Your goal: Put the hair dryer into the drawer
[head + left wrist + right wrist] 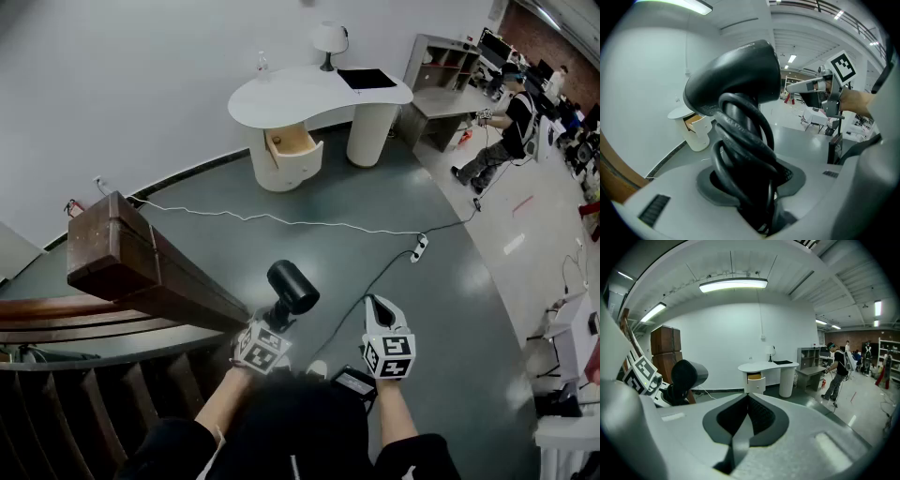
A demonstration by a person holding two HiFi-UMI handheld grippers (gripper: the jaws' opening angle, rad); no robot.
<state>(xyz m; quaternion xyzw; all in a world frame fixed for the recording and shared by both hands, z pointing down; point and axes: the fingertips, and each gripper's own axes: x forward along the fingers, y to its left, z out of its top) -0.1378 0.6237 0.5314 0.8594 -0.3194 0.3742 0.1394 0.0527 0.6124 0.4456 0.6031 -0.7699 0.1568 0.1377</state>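
A black hair dryer [292,286] stands up out of my left gripper [274,323], which is shut on its handle. The dryer's black cord [740,140] is wound in loops round that handle, and the barrel [736,79] fills the left gripper view. My right gripper [375,305] is beside it on the right, shut with nothing between its pads [747,401]. The right gripper view shows the hair dryer [686,376] at left. Far ahead, a white curved desk [319,94] has its wooden drawer [291,142] pulled open.
A brown wooden cabinet [112,248] stands close on the left. A white cable [281,222] crosses the grey floor to a power strip [420,247]. A lamp [328,39] sits on the desk. A person [506,122] stands by grey shelving [450,66] at right.
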